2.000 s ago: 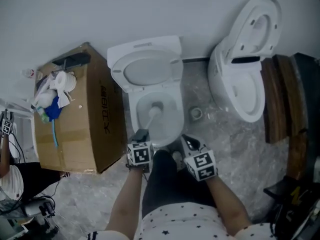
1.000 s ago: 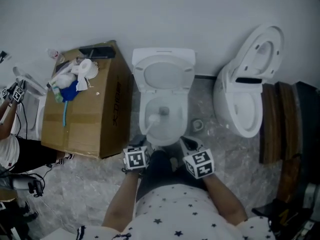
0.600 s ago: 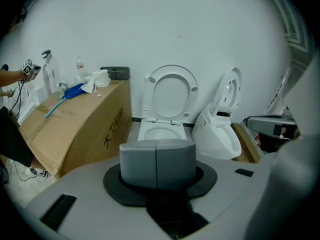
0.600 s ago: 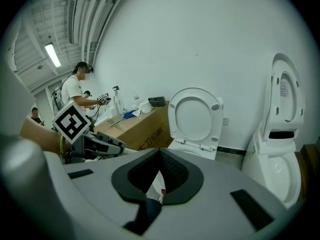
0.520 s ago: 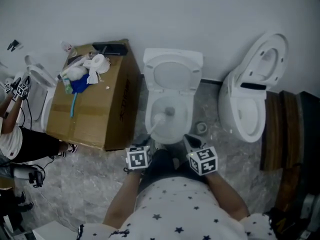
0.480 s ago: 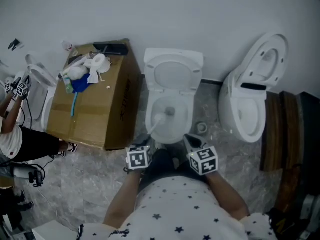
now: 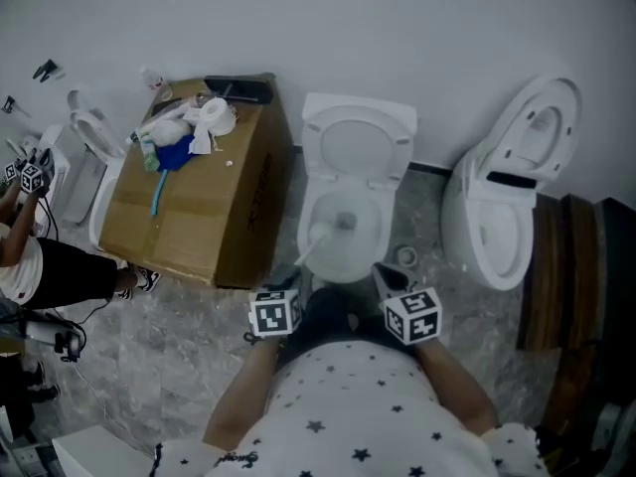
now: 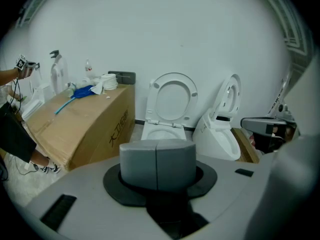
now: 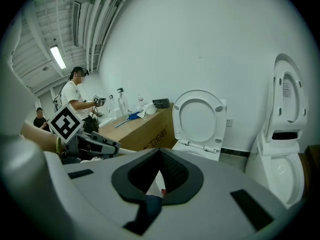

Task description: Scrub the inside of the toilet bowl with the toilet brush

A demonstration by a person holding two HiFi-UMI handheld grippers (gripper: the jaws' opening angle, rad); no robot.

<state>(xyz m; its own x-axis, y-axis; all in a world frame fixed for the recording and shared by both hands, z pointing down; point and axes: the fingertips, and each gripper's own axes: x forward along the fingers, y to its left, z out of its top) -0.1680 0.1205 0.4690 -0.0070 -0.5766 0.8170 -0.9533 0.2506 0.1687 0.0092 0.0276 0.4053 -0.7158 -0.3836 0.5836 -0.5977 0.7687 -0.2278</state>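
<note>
Two grippers are hovering at the near rim of the toilet bowl. The left gripper is pinching the white handle of the toilet brush, its jaws pressed together, and the brush head is sitting inside the bowl, toward its left wall. The right gripper is hanging nearby, jaws spread with nothing between. A cardboard box is standing left of the toilet.

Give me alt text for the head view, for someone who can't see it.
Seen from above, the left claw holds a white toilet brush with its head inside the open white toilet bowl. The right claw hangs empty beside it; a cluttered brown cardboard box stands left of the toilet, a second white toilet right.
</note>
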